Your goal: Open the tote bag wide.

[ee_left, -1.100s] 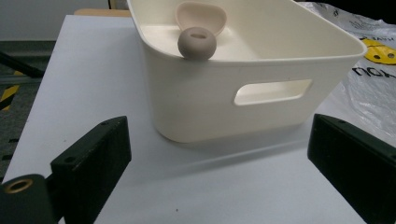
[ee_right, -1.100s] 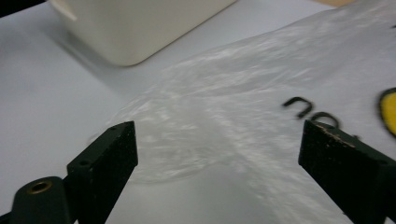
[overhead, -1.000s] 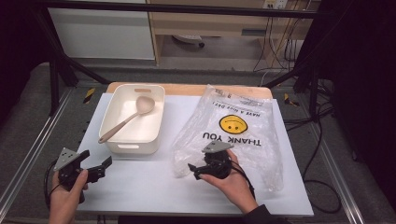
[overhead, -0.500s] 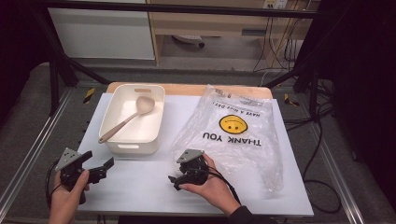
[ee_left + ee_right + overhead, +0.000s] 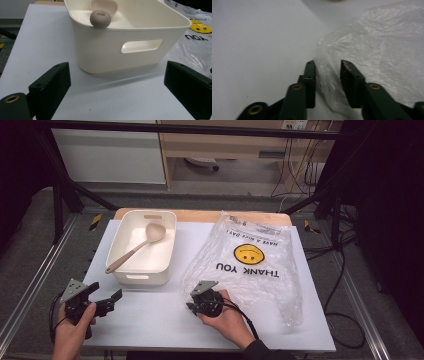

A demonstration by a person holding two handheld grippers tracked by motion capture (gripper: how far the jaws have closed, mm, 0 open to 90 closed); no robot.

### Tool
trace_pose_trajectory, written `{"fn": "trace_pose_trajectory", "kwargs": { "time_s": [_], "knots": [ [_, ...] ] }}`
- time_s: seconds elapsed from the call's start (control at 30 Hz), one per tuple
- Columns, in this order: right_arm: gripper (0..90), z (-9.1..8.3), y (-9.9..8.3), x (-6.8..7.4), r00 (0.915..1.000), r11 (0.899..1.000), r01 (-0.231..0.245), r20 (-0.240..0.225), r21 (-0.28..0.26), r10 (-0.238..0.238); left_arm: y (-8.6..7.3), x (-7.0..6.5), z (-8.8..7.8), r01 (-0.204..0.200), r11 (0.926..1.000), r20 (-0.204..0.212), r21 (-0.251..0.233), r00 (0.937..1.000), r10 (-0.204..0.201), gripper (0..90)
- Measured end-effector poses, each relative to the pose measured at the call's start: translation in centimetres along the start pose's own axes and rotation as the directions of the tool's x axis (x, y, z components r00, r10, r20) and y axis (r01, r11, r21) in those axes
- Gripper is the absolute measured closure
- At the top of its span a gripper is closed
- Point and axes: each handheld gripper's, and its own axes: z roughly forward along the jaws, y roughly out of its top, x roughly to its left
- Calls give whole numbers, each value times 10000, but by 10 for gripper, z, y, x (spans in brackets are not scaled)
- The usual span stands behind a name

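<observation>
The clear crinkled plastic bag printed with a yellow smiley and "THANK YOU" lay flat on the right half of the white worktop, just beside the cream rectangular plastic tub that held a beige long-handled spoon.

The right gripper sat at the bag's near left corner. Its jaws had just been closing, with a fold of film between them, though a gap still showed beside the film, so the pinch looked incomplete. The left gripper waited near the tub with its jaws released and wide apart.

The likely trouble was a shallow bite: thin, slippery film could slide out on lifting, or only one layer might be caught.

The bag's long axis ran from the near edge towards the far edge, its print reading upside down from the person's side.
</observation>
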Motion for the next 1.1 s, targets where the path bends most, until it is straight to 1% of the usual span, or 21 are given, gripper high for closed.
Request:
{"fn": "trace_pose_trajectory", "kwargs": {
  "time_s": [0.03,0.07,0.1,0.13,0.17,0.23,0.4,0.47,0.53,0.57,0.6,0.63,0.73,0.8,1.0,1.03,1.07,1.1],
  "knots": [
    [841,0,0,-2,9999,9999,-141,59,-6,141,0,0,0,5,10000,0,0,10000,-5,67],
    [864,1,1,-4,9997,9997,-241,58,-29,241,0,0,0,13,10000,-2,-3,10000,-13,67],
    [873,2,1,-6,9989,9989,-473,-17,-51,473,0,0,0,6,10000,-11,-5,10000,-6,67],
    [875,2,2,-7,9980,9979,-633,15,-98,633,0,0,0,2,10000,-17,1,10000,-2,67],
    [876,2,3,-8,9976,9975,-692,77,-142,693,0,0,0,4,10000,-28,4,10000,-4,67],
    [877,1,5,-10,9952,9946,-976,40,-365,978,0,0,0,63,10000,-143,-6,9999,-63,67],
    [877,-8,19,-15,9927,9881,-1149,245,-1021,1180,0,2,-1,127,9999,-190,-2,9997,-127,67],
    [877,-11,25,-18,9917,9845,-1215,276,-1265,1259,0,2,-1,80,10000,-204,41,9998,-79,67],
    [877,-14,31,-20,9912,9829,-1208,362,-1389,1270,0,2,-1,67,10000,-189,45,9998,-66,67],
    [877,-15,33,-21,9907,9811,-1281,274,-1451,1334,0,1,-1,62,10000,-201,33,9998,-61,67],
    [877,-16,36,-22,9881,9759,-1503,91,-1580,1537,0,2,-1,5,10000,-222,69,9998,-3,67],
    [877,-17,39,-24,9871,9736,-1572,34,-1655,1600,-1,2,0,45,10000,-204,73,9998,-43,67],
    [877,-20,49,-27,9874,9734,-1476,310,-1752,1553,-1,2,0,23,10000,-202,92,9998,-21,67],
    [878,-22,54,-30,9844,9681,-1619,367,-1911,1719,-1,2,0,23,10000,-193,96,9998,-21,67],
    [877,-25,73,-36,9794,9624,-1581,889,-2210,1814,-1,1,0,27,9999,-183,109,9998,-25,67],
    [877,-25,76,-38,9779,9609,-1576,998,-2275,1840,-1,1,0,40,9999,-189,97,9998,-38,67],
    [877,-25,79,-40,9750,9571,-1678,1040,-2364,1966,-1,2,0,5,9999,-199,105,9998,-3,67],
    [877,-25,82,-43,9743,9541,-1696,1038,-2468,2001,-1,2,0,0,9999,-193,118,9998,2,67]
  ]
}}
